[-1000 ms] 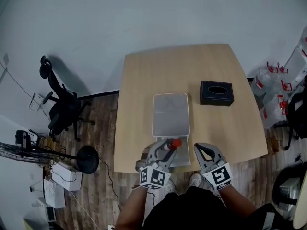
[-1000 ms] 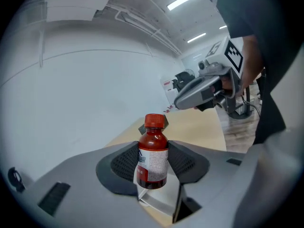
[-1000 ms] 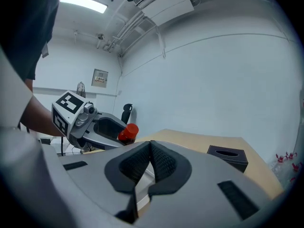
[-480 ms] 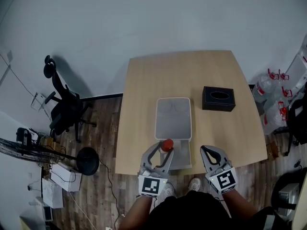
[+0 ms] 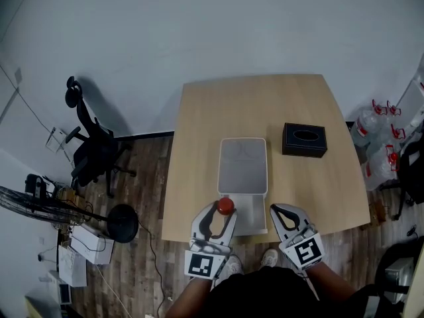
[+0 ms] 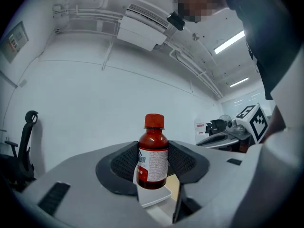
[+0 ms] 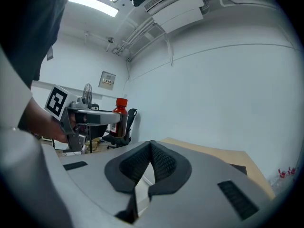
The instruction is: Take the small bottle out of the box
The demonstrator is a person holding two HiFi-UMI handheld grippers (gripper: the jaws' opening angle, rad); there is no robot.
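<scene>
Your left gripper [image 5: 217,212] clamps its two dark, ridged pads on the sides of a small bottle [image 6: 152,160]. The bottle stands upright between the jaws. It is dark reddish-brown, with a red cap [image 5: 226,206] and a white printed label. From your head view, the bottle sits over the near end of the box [image 5: 222,167], a pale, open, rectangular container. The box's corner shows just under the bottle in the left gripper view.

Your right gripper [image 5: 286,212] is to the right of the left one, at the near edge of the table [image 5: 199,144]. Its jaws are closed together, pad tips meeting, with nothing between them. It is apart from both the box and the bottle.

The box lies lengthwise at the middle of the light wooden table, running from the near edge toward the far side. A black tissue box [image 5: 304,140] sits on the table to the right of it, well apart. A black office chair [image 5: 89,148] stands on the wood-pattern floor to the left of the table.
</scene>
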